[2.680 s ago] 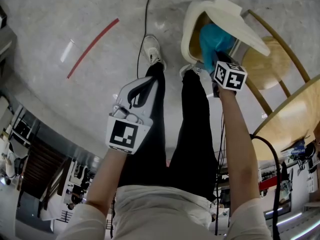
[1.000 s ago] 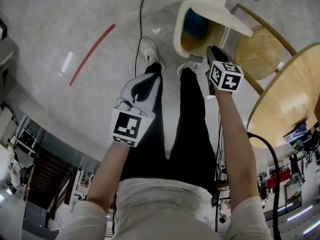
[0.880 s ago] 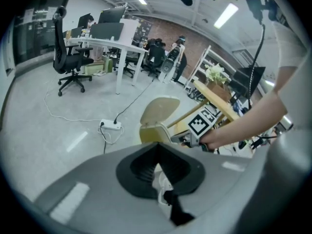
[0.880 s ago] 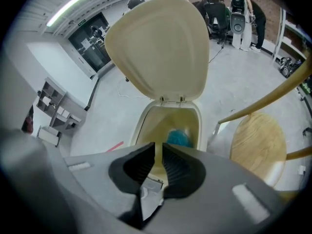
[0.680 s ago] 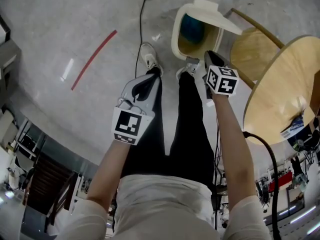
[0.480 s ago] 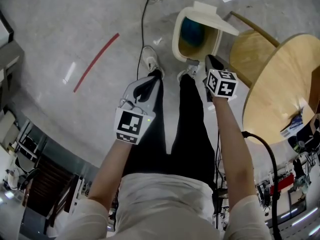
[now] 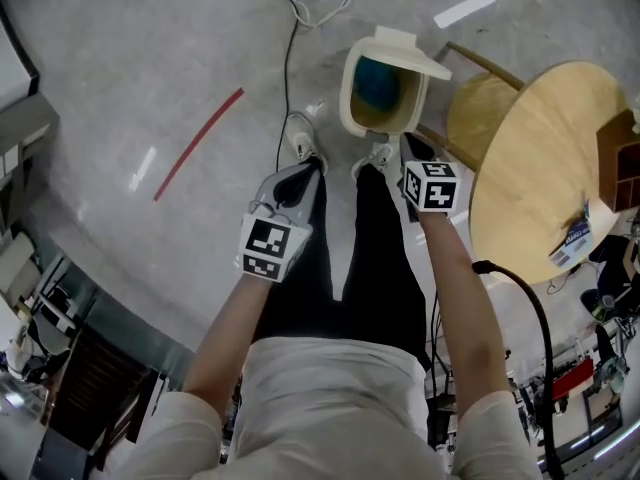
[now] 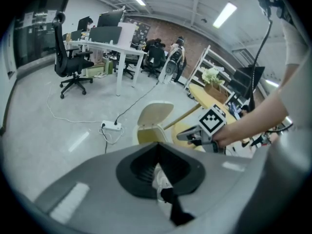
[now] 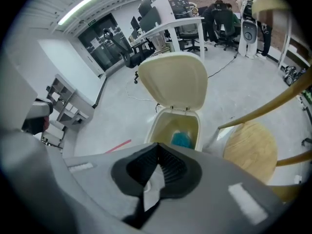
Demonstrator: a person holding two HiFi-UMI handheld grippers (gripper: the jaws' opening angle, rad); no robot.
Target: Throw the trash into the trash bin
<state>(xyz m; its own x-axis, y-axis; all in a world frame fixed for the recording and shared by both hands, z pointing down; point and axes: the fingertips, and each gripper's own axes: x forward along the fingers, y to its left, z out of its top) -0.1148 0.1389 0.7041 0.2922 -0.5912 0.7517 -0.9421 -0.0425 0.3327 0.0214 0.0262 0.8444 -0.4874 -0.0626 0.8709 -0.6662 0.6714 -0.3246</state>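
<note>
right gripper [image 7: 410, 146]: jaws have just been closing and are now fully together with nothing between them. it points steeply down above the floor, just short of the trash bin [image 7: 346, 103], which sits at its 12 o'clock in the head view. the bin lid [image 7: 412, 56] is up. the trash [image 7: 377, 82], a blue crumpled lump, lies inside the bin and touches neither gripper; the right gripper view looks straight down into it. left gripper [image 7: 297, 176]: jaws together too, empty. only the person's white shoe [image 8: 161, 180] and dark trouser leg show past them. it hangs over the person's left leg, at 8 o'clock of the right gripper, well apart from the bin. round wooden tabletop [image 7: 535, 158] is at 3 o'clock of the right gripper, no contact.
</note>
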